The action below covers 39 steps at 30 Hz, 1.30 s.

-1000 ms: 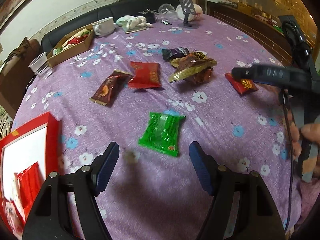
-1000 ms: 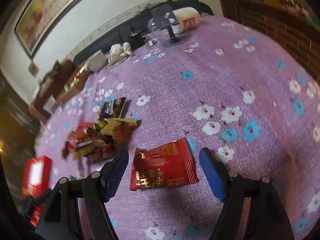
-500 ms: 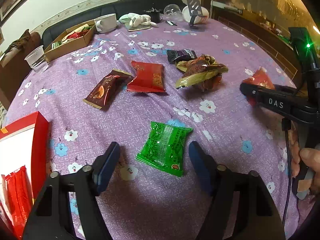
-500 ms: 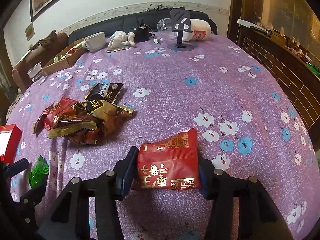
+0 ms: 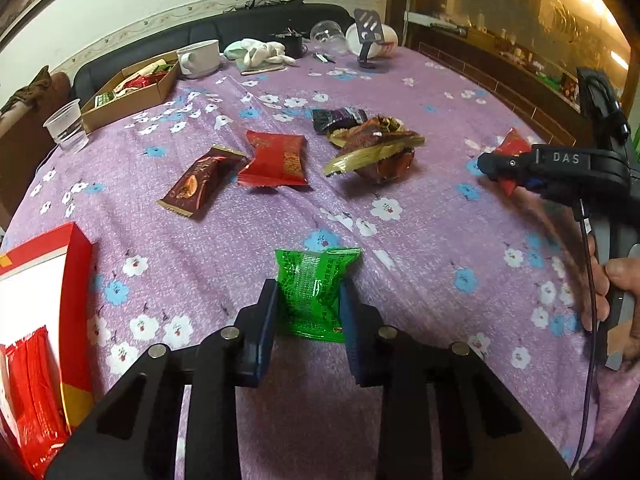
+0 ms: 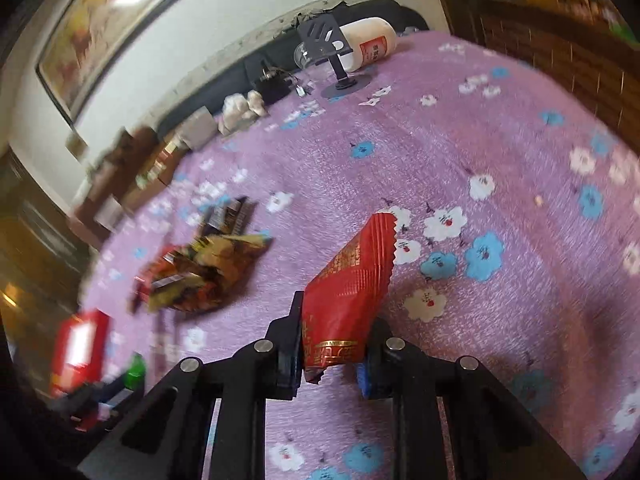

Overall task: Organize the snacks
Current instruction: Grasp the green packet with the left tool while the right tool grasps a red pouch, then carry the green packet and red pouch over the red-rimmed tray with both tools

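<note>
With both tongs clamped on crinkly packets, the left gripper (image 5: 308, 312) pinching a green snack packet (image 5: 314, 290) just off the purple floral tablecloth (image 5: 420, 240) and the right gripper (image 6: 332, 354) lifting a red snack packet (image 6: 348, 292) by its lower end, either slick wrapper may slip on the way to the red box (image 5: 60, 276). A heap of wrappers (image 5: 376, 152), a second red packet (image 5: 276, 158) and a brown snack bar (image 5: 200, 184) lie between them.

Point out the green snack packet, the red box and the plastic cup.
green snack packet (image 5: 314, 288), left wrist view, middle of the wrapper between the fingers.
red box (image 5: 78, 276), left wrist view, its red side wall.
plastic cup (image 5: 67, 127), left wrist view, its clear side.
</note>
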Tool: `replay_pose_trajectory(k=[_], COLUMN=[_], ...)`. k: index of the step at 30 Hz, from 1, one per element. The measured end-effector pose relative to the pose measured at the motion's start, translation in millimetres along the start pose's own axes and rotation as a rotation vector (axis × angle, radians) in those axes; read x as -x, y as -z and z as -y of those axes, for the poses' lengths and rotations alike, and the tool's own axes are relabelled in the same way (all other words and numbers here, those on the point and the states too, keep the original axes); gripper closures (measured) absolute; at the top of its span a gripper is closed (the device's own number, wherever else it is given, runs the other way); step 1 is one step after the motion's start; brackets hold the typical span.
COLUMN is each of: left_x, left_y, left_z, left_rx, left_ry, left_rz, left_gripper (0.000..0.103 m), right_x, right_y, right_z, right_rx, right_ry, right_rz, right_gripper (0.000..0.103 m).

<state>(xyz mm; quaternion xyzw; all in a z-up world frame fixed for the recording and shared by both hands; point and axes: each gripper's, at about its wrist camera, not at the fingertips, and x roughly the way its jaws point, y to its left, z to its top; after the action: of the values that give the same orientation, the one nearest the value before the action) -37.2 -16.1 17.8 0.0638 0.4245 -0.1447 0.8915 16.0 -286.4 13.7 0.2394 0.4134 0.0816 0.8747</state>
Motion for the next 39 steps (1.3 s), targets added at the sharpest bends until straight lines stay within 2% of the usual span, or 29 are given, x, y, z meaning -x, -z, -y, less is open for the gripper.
replay_pose_trajectory(k=[5,8,13,21,33,39], left_x=[25,41,69,103,137,145], left_y=[9,16,30,51,71,80], left_z=[-9,-12,-17,-18,-33,-38], left_rx=[0.029,0.040,0.051,0.043,0.065,0.076], left_ry=[0.006,0.003,-0.011,-0.085,-0.126,-0.132], left_rz=[0.036,0.058,0.104,0.185,0.254,0.271], left_gripper=[0.076,0.076,0.076,0.076,0.076,0.076], right_x=[14,25,35,40,37,37], right_y=[6,15,43,90,126,134], right_z=[-1,-12,-37,-80,-121,-134], right_rx=[-0.059,-0.039,0.011,0.085,0.160,0.258], right_ry=[-0.170,-0.209,-0.311,-0.456,-0.484,-0.409], right_rz=[0.019,0.037,0.020,0.000,-0.023,0.002], right_gripper=[0.082,0.082,0.082,0.082,0.082,0.081])
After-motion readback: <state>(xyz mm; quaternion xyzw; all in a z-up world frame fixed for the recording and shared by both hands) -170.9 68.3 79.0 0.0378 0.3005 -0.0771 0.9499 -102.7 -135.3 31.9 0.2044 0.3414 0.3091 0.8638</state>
